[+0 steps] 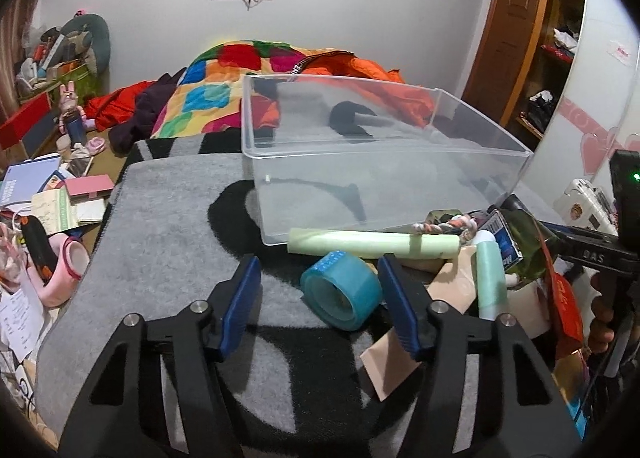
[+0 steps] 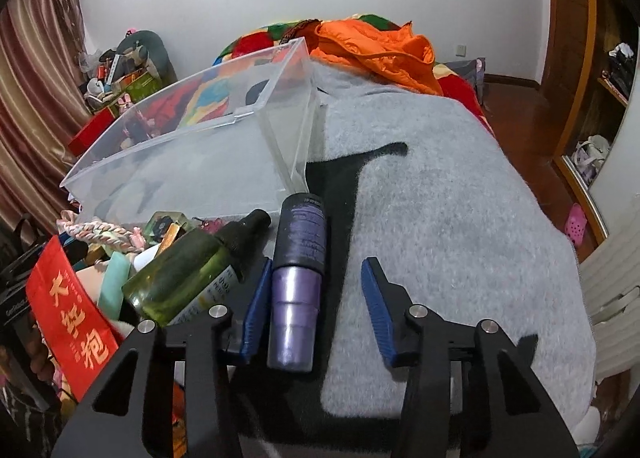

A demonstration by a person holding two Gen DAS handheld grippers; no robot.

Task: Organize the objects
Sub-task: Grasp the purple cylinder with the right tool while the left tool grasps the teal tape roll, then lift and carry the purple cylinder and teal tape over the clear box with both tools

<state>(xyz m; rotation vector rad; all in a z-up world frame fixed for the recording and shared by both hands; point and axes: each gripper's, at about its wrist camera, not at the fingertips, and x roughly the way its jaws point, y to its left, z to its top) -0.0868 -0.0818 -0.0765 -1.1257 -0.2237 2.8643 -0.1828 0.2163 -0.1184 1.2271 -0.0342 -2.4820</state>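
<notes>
A clear plastic bin (image 1: 384, 162) stands empty on the grey and black blanket (image 1: 160, 226); it also shows in the right wrist view (image 2: 192, 146). My left gripper (image 1: 318, 278) is open with a teal tape roll (image 1: 340, 294) lying between its blue pads, close to the right one. A pale green roll (image 1: 372, 246) and a mint tube (image 1: 490, 274) lie just beyond. My right gripper (image 2: 316, 290) is open around a purple bottle (image 2: 298, 282) that lies along the blanket, next to the left pad. A green glass bottle (image 2: 192, 274) lies to its left.
A pile of items sits in front of the bin: a braided rope (image 2: 108, 234), a red packet with gold characters (image 2: 72, 318), a blue box (image 1: 504, 238), tan paper (image 1: 400, 354). An orange jacket (image 2: 380, 50) lies behind. The cluttered floor (image 1: 48, 194) is at the left.
</notes>
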